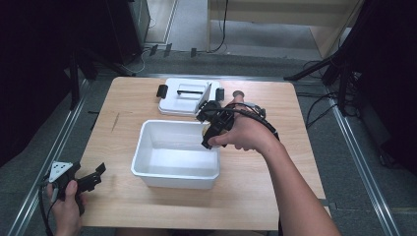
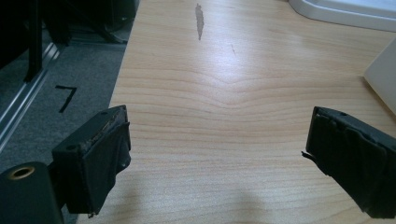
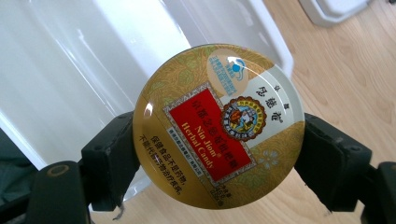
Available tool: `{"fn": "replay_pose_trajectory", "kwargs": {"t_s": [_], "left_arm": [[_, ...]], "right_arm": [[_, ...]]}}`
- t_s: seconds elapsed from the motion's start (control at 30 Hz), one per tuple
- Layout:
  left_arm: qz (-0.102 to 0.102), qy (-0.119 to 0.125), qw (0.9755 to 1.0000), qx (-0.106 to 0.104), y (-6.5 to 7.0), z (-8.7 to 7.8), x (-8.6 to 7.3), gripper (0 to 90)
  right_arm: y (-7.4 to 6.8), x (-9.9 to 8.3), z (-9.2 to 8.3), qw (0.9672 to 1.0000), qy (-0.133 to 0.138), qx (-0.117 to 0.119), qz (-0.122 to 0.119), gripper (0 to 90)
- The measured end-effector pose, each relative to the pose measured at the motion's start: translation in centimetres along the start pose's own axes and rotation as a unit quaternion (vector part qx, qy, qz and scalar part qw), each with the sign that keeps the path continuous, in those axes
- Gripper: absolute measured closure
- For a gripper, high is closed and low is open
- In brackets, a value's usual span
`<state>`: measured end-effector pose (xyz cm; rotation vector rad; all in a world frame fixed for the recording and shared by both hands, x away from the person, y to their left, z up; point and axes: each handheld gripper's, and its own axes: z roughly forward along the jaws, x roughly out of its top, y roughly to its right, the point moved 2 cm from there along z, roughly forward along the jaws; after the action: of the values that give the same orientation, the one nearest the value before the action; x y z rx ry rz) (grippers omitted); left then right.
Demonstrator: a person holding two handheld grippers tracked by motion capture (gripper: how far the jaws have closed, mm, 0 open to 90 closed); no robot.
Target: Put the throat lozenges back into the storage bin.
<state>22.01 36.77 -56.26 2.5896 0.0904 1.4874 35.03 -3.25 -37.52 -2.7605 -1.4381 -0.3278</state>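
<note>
Nearest the high view's camera, the person's left hand [image 1: 66, 204] grips the left claw [image 1: 93, 177] at the near left corner of the wooden surface [image 1: 255, 191]; its two black jaws stand wide apart with nothing between them, only bare wood grain ahead in the left gripper view. Farther in, the right claw [image 1: 210, 129] hangs over the far right rim of the white plastic tub [image 1: 174, 172], which sits mid-surface with its long axis running left to right. Seen along the right gripper view, the jaws are clamped on the opposite edges of a round candy tin [image 3: 218, 126], its flat printed lid facing the camera. That tin is a disc, so it has no long axis; its lettering runs slantwise, down toward the right. It is glossy gold with a leaf pattern, a red panel reading "Nin Jiom Herbal Candy", a round emblem, and a pale patch with Chinese characters. Behind the tin lie the tub's white wall and some wood. Beyond the tub, a white lid [image 1: 184, 98] with black latches lies flat on the surface.
</note>
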Motion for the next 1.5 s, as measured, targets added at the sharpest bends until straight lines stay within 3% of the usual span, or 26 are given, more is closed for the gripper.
{"fn": "replay_pose_trajectory", "kwargs": {"t_s": [0.17,0.6,0.87,0.97,1.13,1.17,1.2,1.5], "left_arm": [[-0.002,0.000,1.0000,0.000,0.0,0.0,0.0,7.3],[-0.003,-0.002,1.0000,-0.001,-0.1,0.0,0.0,7.3],[-0.005,-0.004,1.0000,-0.002,-0.1,0.0,0.0,7.3],[-0.005,-0.005,1.0000,-0.002,-0.1,0.1,0.0,7.3],[-0.006,-0.004,1.0000,-0.003,-0.1,0.1,0.0,7.3],[-0.005,-0.005,1.0000,-0.003,-0.1,0.1,0.0,7.3],[-0.006,-0.005,1.0000,-0.004,-0.1,0.1,0.0,7.3],[-0.006,-0.006,1.0000,-0.004,-0.1,0.0,0.0,7.8]], "right_arm": [[-0.7,0.4,0.8,0.9991,0.004,0.000,-0.042,20.3],[-1.6,1.0,1.7,0.9957,0.011,0.003,-0.092,20.3],[-2.1,0.7,2.6,0.9867,0.022,0.009,-0.160,20.3],[-2.3,0.5,3.0,0.9842,0.019,0.011,-0.176,20.3],[-2.6,0.2,3.7,0.9772,0.018,0.010,-0.211,20.3],[-2.7,0.1,3.8,0.9777,0.013,0.008,-0.209,20.3],[-2.6,0.1,4.1,0.9755,0.017,0.008,-0.219,20.3],[-2.5,-0.1,5.6,0.9738,0.010,0.008,-0.227,20.3]]}}
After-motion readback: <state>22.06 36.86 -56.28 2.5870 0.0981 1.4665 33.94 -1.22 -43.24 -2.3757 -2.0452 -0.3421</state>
